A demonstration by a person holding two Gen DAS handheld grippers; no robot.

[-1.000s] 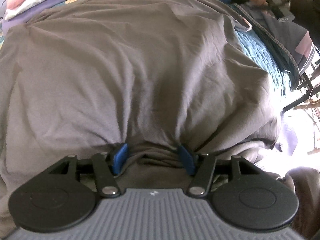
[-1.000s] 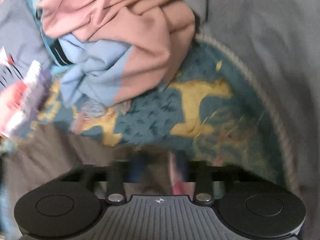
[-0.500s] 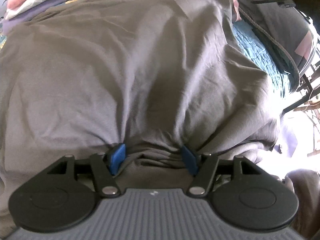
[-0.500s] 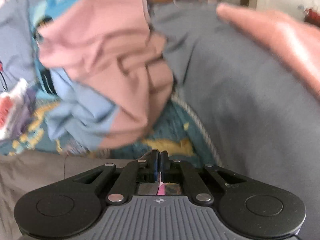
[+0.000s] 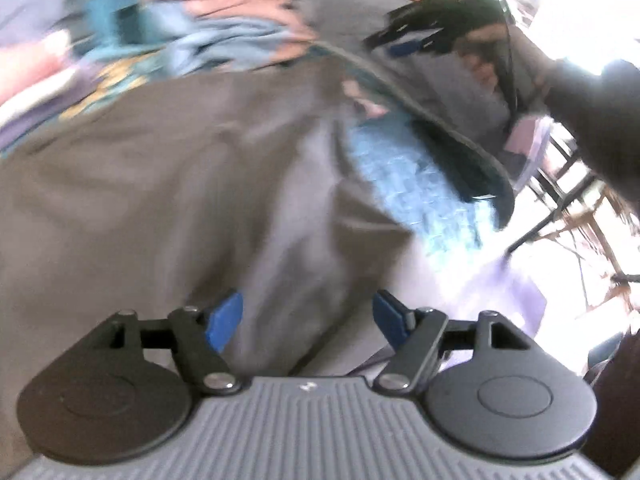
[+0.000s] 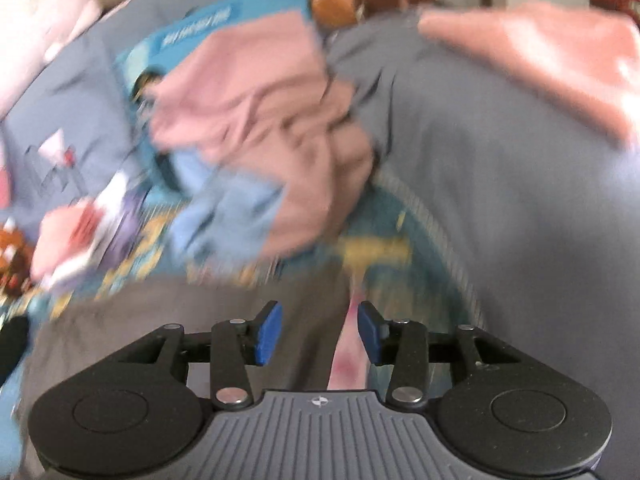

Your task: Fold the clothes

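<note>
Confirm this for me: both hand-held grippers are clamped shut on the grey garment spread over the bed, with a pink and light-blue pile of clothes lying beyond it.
Not right. Neither is clamped: the left hand-held gripper and the right hand-held gripper have just been opening, and in each wrist view the blue pads stand apart without pressing the grey garment. The pink and light-blue pile does lie beyond it.

This looks like a bedroom in a home. A bed [image 6: 404,220] with a blue and yellow cover holds a pile of clothes [image 6: 264,136] and a big grey cloth [image 5: 160,184].
</note>
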